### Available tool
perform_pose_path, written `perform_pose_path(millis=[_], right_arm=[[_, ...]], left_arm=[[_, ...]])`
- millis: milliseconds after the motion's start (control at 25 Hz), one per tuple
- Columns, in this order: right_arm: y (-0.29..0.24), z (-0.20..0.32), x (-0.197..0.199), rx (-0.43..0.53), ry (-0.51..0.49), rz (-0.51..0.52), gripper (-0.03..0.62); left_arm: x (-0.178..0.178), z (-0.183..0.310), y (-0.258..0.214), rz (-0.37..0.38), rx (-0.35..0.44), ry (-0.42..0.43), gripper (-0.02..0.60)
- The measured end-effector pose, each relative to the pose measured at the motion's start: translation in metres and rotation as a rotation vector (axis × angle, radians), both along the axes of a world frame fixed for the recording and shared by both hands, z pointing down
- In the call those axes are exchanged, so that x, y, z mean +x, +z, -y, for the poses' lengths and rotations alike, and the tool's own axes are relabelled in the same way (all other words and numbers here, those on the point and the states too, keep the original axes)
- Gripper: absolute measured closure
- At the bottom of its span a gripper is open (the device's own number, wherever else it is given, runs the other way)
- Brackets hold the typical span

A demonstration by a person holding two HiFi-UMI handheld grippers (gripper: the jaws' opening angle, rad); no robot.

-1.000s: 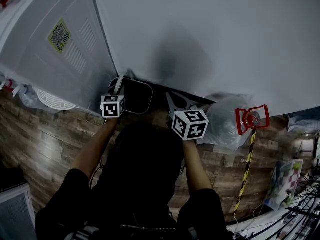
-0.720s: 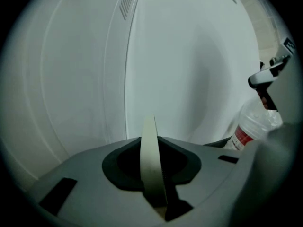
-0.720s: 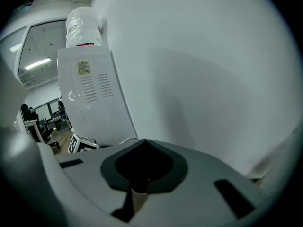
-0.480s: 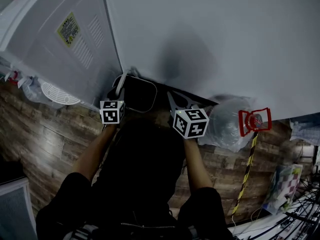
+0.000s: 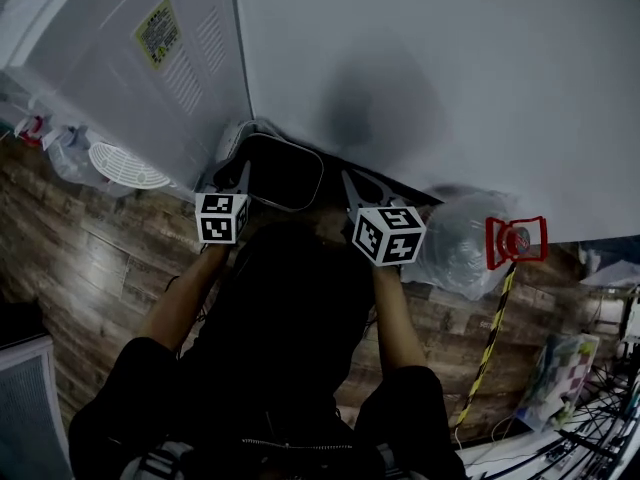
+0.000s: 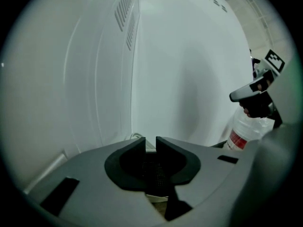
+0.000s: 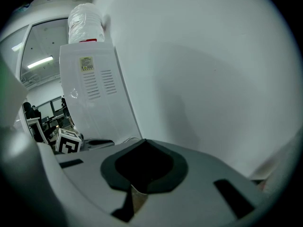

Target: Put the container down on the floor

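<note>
Seems near the end of lowering: holds the dark container (image 5: 285, 173) low beside the white machine (image 5: 130, 78) with the left gripper (image 5: 243, 173) almost closed, apparently on its rim, right gripper (image 5: 350, 178) closed empty; next, rest it on the floor (image 5: 90, 248) and open.

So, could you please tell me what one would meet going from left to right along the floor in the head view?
white round grille → left hand-held gripper → container → right hand-held gripper → clear plastic bag → red fitting
</note>
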State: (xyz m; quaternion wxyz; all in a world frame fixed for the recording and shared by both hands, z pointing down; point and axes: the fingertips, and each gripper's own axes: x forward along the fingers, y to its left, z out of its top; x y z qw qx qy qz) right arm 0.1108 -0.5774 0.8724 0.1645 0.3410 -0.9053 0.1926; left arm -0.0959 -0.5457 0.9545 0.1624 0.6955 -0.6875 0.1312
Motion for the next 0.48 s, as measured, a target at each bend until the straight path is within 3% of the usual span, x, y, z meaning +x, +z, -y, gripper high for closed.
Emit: perform_pose_path(millis=[200,480], right_arm=[[0.002,-0.002,-0.003,-0.003,-0.001,0.003,0.583],[-0.005,-0.002,0.000,0.013,-0.002,0.011,0.583]], left_arm=[[0.000,-0.002,-0.002,-0.019,0.008,0.005,0.555],[0.010,0.000,-0.010,-0.024,0.020,0.034,0.566]])
